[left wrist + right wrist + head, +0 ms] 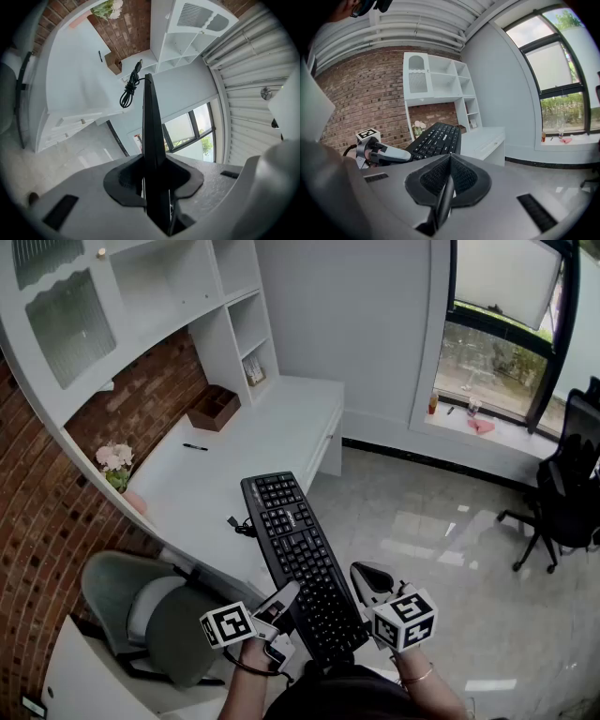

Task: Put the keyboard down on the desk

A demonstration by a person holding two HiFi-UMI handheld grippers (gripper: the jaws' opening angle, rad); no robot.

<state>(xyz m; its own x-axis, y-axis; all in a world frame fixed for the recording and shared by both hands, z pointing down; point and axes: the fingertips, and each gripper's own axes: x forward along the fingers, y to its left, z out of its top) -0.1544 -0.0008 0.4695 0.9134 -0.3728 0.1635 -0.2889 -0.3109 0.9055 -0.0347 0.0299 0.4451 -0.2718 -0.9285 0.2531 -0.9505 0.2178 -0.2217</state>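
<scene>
Gripping black plastic keyboard (300,554) edgewise: left gripper (152,185) | right gripper (449,161): closed, empty | keyboard aloft over white tabletop (234,456) front edge

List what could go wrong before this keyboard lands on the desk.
1. The left gripper and right gripper clamp the black keyboard at its near end only. The long far end juts out unsupported, so it may sag or slip out of the grip.
2. Its coiled cable hangs off the keyboard's left edge and could snag on the edge of the desk or on the grey chair.
3. A pen lies on the desk. Landing on it would leave the keyboard rocking.
</scene>
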